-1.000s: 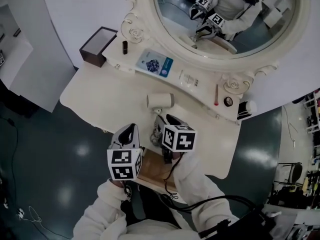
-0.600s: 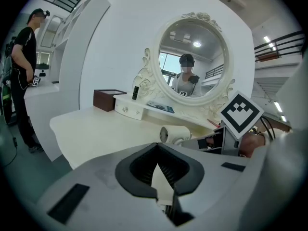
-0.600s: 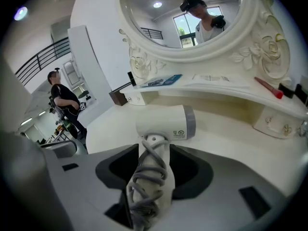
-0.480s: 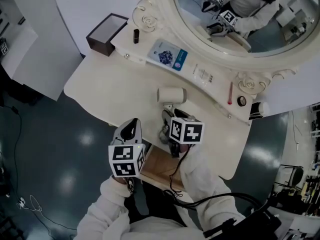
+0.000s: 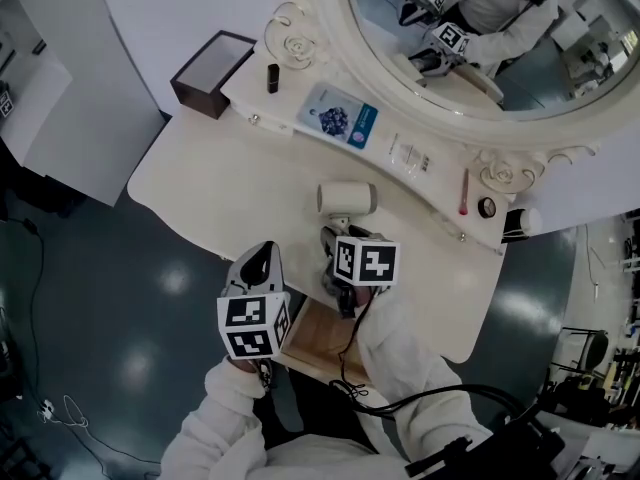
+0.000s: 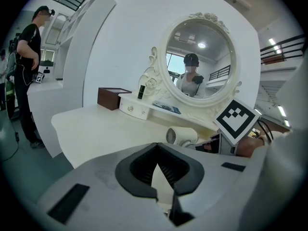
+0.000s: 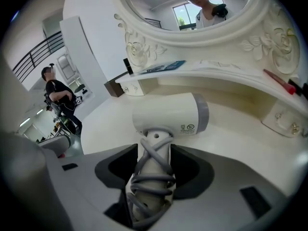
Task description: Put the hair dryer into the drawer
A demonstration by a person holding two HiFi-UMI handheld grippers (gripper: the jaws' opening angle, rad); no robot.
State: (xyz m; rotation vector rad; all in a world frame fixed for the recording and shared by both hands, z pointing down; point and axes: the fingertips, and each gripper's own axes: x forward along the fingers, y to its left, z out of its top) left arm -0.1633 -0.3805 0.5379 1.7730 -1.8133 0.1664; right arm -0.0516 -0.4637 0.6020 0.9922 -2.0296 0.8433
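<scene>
Head view: the hair dryer (image 5: 347, 198) lies on the bench (image 5: 230, 178), just beyond the open drawer (image 5: 318, 336). Left gripper view: the left claw (image 6: 156, 146) is closed and empty. Right gripper view: the right claw (image 7: 154, 147), its jaws just opened wider, straddles the cord-wrapped handle (image 7: 151, 177) without gripping it. The grasp seems in hand; next, close and lift.

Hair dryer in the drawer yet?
No, the hair dryer lies on the tabletop, outside the open drawer below the table's front edge.
</scene>
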